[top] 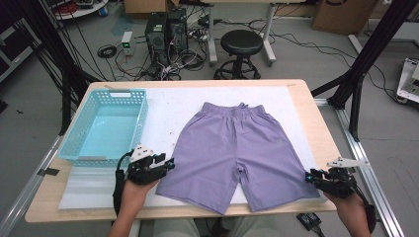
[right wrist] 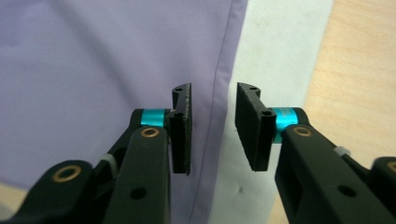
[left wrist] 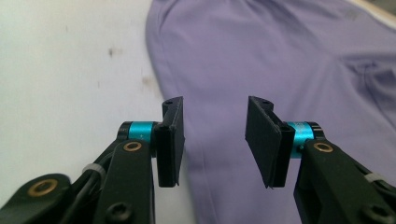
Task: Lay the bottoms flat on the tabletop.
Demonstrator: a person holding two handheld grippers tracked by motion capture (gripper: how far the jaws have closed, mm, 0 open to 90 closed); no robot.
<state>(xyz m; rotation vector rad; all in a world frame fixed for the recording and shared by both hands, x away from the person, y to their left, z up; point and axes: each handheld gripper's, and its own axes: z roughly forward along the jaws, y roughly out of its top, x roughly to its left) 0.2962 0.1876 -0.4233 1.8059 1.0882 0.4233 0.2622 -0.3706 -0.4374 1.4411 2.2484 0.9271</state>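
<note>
The lavender shorts (top: 237, 150) lie flat on the white mat (top: 163, 106), waistband away from me, legs toward me. My left gripper (top: 165, 165) hangs just above the edge of their left leg, jaws apart and holding nothing. My right gripper (top: 311, 177) sits over the right leg's outer hem, jaws narrowly apart, empty. A turquoise basket (top: 106, 126) stands left of the shorts.
</note>
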